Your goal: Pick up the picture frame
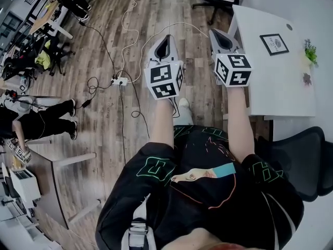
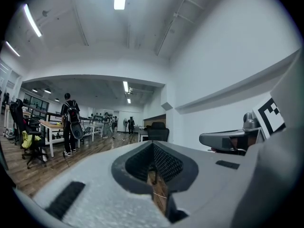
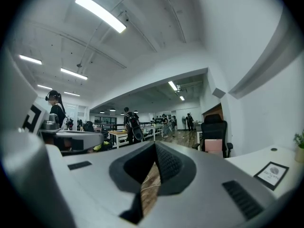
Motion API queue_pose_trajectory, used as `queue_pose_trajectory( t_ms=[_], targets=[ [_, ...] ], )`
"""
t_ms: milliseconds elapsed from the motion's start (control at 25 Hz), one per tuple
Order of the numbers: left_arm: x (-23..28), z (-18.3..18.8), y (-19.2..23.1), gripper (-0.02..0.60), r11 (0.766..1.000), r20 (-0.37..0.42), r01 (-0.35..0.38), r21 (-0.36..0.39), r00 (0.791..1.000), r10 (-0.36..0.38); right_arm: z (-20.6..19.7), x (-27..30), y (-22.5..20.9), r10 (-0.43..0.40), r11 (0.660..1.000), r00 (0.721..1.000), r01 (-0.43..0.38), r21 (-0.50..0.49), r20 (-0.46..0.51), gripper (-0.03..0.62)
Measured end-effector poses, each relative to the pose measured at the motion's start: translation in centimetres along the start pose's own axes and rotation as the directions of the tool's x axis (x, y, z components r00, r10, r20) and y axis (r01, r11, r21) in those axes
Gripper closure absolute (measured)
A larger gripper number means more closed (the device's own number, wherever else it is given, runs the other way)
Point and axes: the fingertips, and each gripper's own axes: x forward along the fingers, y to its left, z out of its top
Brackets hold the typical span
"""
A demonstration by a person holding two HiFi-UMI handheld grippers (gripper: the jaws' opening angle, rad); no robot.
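The black picture frame [image 1: 274, 44] with a white mat lies flat on the white desk [image 1: 281, 82].

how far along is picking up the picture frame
Done: nothing yet. The picture frame lies flat on the white table, untouched. In hand: nothing; the left claw and right claw are both shut and empty, held over the wood floor, short of the frame. Left: reach the frame, open a claw, grip, lift.

Print on picture frame [image 1: 274, 44] too small; chair [image 1: 307, 160] partly off-edge
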Motion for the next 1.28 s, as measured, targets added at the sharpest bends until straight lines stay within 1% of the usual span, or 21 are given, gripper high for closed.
queue_pose_trajectory(
  t_ms=[160,360,600,800,1040,1160,1280],
  targets=[
    [2.5,-0.7,0.9,0.58,1.0,-0.006,0.002,-0.014,1.0,-0.002,-0.7,2.0,-0.8,-0.002,1.0,1.0,0.002,-0.016,-0.018,0.589],
    [7.3,-0.7,0.2,0.58,0.998,-0.005,0.06,-0.009,0.998,-0.06,-0.6,5.1,-3.4,-0.037,0.999,0.999,0.037,-0.019,-0.025,0.589],
    [13.3,-0.2,2.6,0.58,0.997,-0.007,0.075,-0.019,0.997,-0.075,-0.3,10.1,-5.7,-0.065,0.998,0.997,0.064,-0.018,-0.04,0.589],
    [17.6,0.2,4.2,0.58,0.995,-0.005,0.089,-0.048,0.996,-0.089,0.2,13.8,-7.9,-0.092,0.996,0.994,0.091,-0.019,-0.059,0.589],
    [23.4,-0.4,7.3,0.58,0.99,-0.003,0.084,-0.112,0.996,-0.085,-0.1,19.6,-9.0,-0.066,0.996,0.992,0.059,-0.07,-0.106,0.589],
    [26.1,-0.2,8.4,0.58,0.987,0.002,0.096,-0.127,0.995,-0.097,0.2,22.1,-10.1,-0.086,0.994,0.99,0.077,-0.081,-0.112,0.589],
    [28.7,-0.6,9.1,0.58,0.984,-0.015,0.121,-0.134,0.992,-0.124,0.5,23.7,-11.0,-0.11,0.991,0.988,0.102,-0.084,-0.109,0.589]
  ],
)
